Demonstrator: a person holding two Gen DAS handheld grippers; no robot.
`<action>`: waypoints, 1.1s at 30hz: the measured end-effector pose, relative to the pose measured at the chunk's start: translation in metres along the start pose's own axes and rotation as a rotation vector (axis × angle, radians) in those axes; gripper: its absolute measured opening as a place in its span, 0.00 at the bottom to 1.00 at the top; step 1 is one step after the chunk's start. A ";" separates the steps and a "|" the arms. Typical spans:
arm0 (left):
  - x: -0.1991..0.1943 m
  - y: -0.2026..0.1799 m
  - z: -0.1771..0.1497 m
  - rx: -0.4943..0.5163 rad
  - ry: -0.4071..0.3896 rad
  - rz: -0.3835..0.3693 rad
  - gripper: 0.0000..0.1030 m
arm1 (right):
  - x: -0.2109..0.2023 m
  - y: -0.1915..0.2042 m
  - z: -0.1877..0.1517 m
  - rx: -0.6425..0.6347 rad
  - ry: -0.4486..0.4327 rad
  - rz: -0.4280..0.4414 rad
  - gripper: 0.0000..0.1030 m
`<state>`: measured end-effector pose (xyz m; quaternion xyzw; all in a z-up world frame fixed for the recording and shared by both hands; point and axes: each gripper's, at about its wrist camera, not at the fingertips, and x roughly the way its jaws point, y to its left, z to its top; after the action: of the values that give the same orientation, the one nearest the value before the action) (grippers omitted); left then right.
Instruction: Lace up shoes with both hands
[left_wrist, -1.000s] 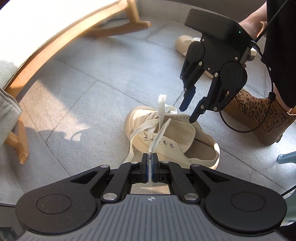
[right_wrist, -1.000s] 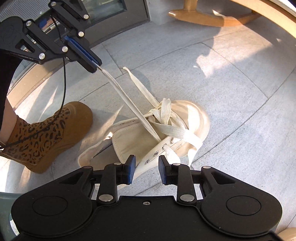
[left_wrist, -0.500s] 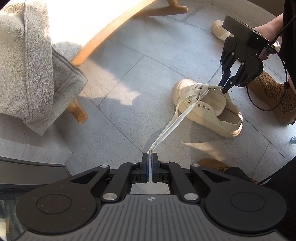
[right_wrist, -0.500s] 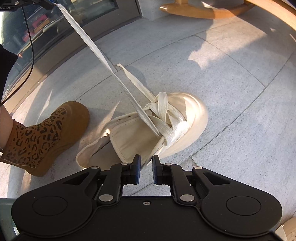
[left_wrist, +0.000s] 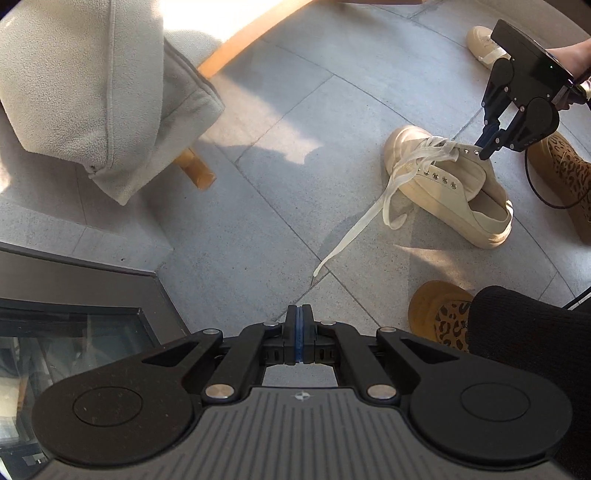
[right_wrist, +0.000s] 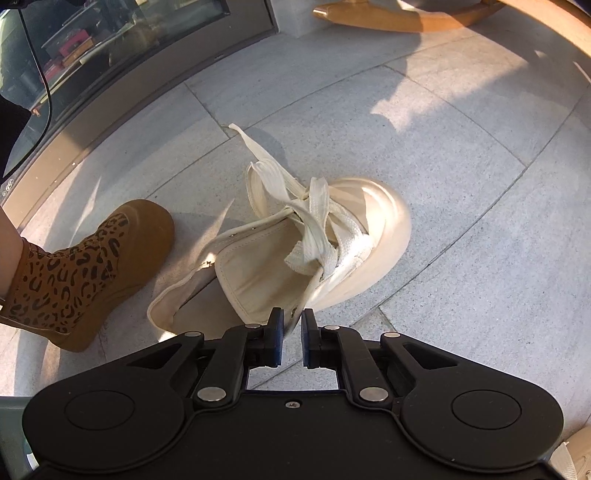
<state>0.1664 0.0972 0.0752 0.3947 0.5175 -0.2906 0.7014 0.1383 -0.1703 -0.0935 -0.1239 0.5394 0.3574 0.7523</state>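
- My left claw (left_wrist: 299, 334) sits clenched at the bottom of the left wrist view, blue pads pressed flat together with nothing between them.
- Just ahead of it, only this view shows the loose tip of the flat cream shoelace (left_wrist: 354, 232) lying on the grey stone floor tiles (left_wrist: 258, 192), apart from my pads.
- To the right, near my claw, I see a tan leopard-print boot (left_wrist: 439, 314) beside a black sleeve or trouser leg (left_wrist: 524, 328).
- Farther out, the cream canvas sneaker (left_wrist: 450, 184) lies on the floor, toe toward the left, metal eyelets along its side, laces bunched near the toe.
- My right claw (left_wrist: 489, 144) hangs over the sneaker's tongue; in the left view I cannot tell whether it touches.
- Beyond, only the left view has the grey fleece cushion (left_wrist: 92, 85) and a second pale shoe (left_wrist: 484, 46).
- In the right wrist view, my right claw (right_wrist: 292, 334) has a narrow gap between its pads, empty, just above the sneaker's (right_wrist: 295, 254) rim; I read it as released.
- This view alone shows the sneaker's open inside and the lace (right_wrist: 317, 221) loosely crossed in a tangle.
- Another leopard boot (right_wrist: 88, 266) stands just left of it.
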 end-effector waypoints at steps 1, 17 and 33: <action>0.002 -0.001 0.001 0.001 -0.001 -0.018 0.00 | -0.001 0.000 0.001 0.000 0.000 0.002 0.08; 0.121 -0.017 0.040 0.002 -0.221 -0.148 0.33 | -0.022 -0.020 0.040 -0.124 -0.033 -0.068 0.27; 0.254 -0.008 0.003 0.107 -0.030 -0.056 0.26 | -0.001 -0.113 -0.031 0.489 0.089 0.283 0.47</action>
<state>0.2365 0.0901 -0.1694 0.4128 0.5015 -0.3433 0.6784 0.1917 -0.2689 -0.1265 0.1224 0.6539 0.3124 0.6782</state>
